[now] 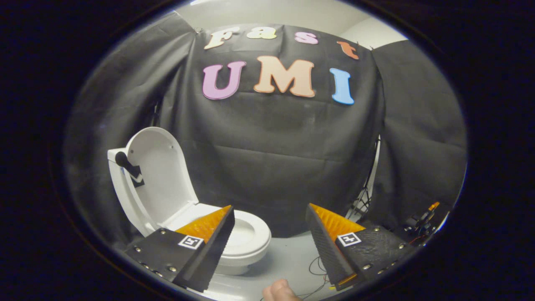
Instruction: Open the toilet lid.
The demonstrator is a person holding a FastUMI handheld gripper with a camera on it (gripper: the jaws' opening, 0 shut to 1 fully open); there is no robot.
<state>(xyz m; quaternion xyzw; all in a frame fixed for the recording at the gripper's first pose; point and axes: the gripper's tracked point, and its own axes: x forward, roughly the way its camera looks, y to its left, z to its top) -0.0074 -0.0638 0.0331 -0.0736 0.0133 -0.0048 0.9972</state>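
The toilet lid stands raised, leaning back against the white tank of the toilet, which sits on the grey floor against the black cloth wall. The bowl's seat ring lies bare. The gripper hangs well short of it, jaws wide apart and holding nothing; its left finger overlaps the bowl. Thin wires trail on the floor between the fingers, near a person's finger.
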